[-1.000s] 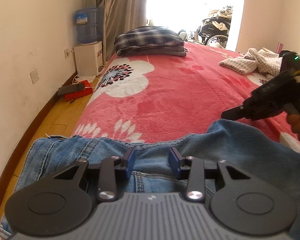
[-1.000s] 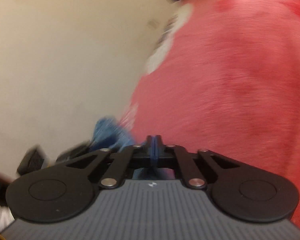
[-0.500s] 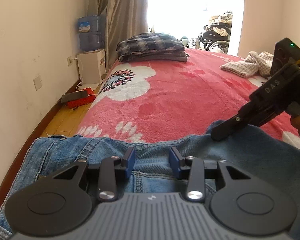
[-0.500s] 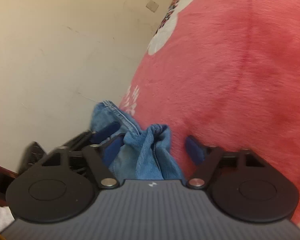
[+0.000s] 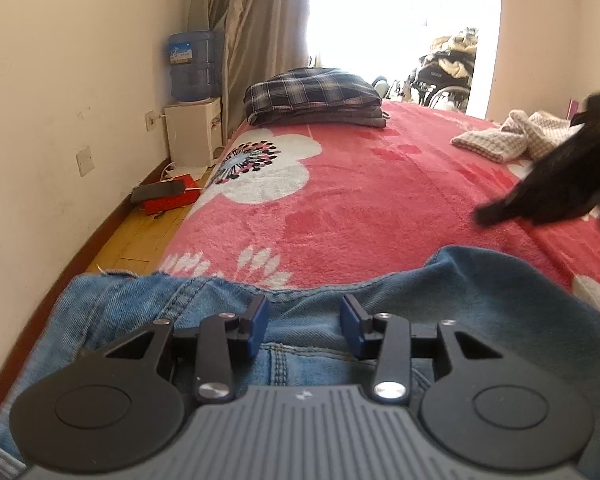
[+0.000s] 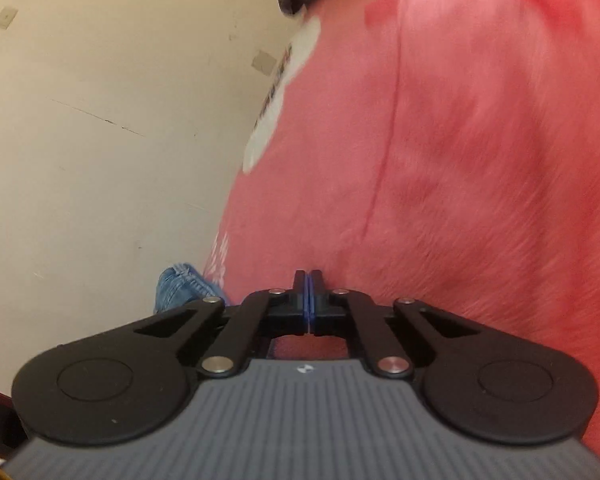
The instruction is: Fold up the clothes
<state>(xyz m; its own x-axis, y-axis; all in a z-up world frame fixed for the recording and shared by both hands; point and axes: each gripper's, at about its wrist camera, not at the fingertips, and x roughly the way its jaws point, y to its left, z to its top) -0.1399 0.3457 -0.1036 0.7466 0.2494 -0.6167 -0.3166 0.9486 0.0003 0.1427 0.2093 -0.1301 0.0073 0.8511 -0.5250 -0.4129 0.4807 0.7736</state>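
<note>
We see the jeans (image 5: 480,304) lying spread across the near end of the bed, on the pink blanket (image 5: 364,208) with white flowers, and their upper edge runs from the left side, near the wall, to the right side of the left wrist view. The left gripper (image 5: 304,328) is low over the denim, and its blue fingers (image 5: 256,326) are spread apart with nothing between them; the cloth lies under and behind them, but we cannot tell if they touch it. The right gripper (image 5: 548,184) shows in the same view as a dark, blurred shape above the blanket, to the right of the jeans and apart from them. In the right wrist view the right gripper (image 6: 308,300) has its fingers pressed together, and no cloth is between them. There only a small corner of the jeans (image 6: 180,284) shows at the left, beside the beige wall (image 6: 100,120). At the far end of the bed lies a folded plaid garment (image 5: 316,96), and a checked cloth (image 5: 512,140) lies crumpled at the right. On the floor by the wall stand a water dispenser (image 5: 194,100) and a red box (image 5: 168,200).
</note>
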